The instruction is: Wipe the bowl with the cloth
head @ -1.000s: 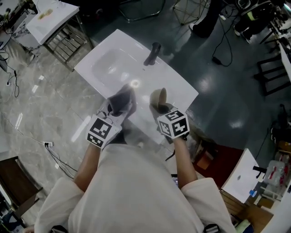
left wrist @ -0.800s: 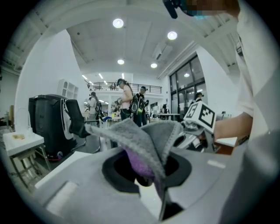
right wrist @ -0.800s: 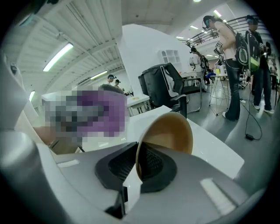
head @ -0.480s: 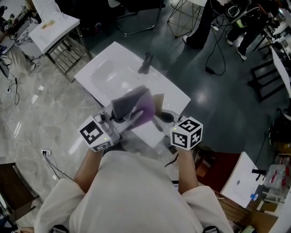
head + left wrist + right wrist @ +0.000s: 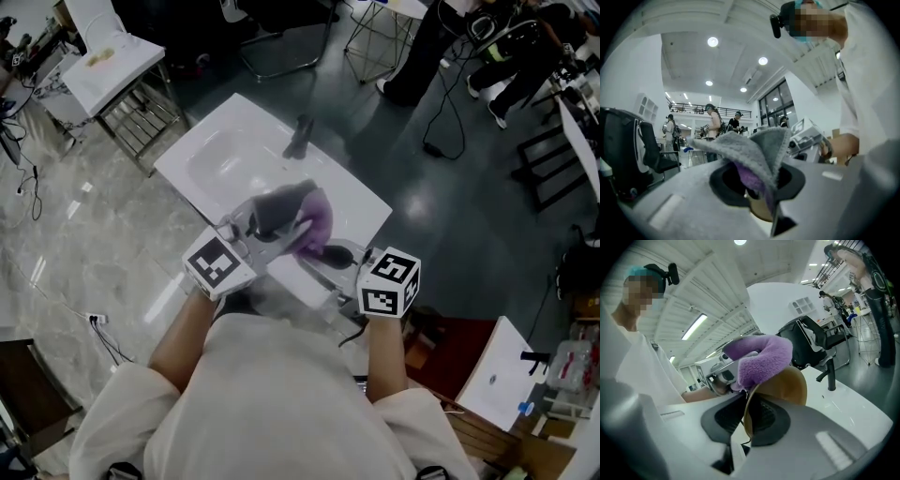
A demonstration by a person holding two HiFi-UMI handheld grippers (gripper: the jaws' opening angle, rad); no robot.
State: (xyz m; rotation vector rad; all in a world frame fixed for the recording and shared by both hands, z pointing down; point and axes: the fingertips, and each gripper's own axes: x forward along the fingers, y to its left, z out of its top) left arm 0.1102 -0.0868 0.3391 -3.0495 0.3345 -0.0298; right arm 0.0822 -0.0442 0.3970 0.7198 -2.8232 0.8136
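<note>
Cloth (image 5: 761, 150) is clenched in your left gripper (image 5: 757, 183) and touches the tan bowl (image 5: 787, 385); your right gripper (image 5: 746, 416) grasps its rim, jaws just easing wider, above the near edge of the basin (image 5: 216, 155).

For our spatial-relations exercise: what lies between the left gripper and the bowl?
The grey-and-purple cloth, lying over the bowl's rim; the right gripper view shows it plainly.

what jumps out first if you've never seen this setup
The fluffy grey and purple cloth, pinched in the left gripper, is draped over the rim of a tan bowl, held up over the white sink. The bowl's edge sits between the jaws of the right gripper, which have just been opening slightly.
</note>
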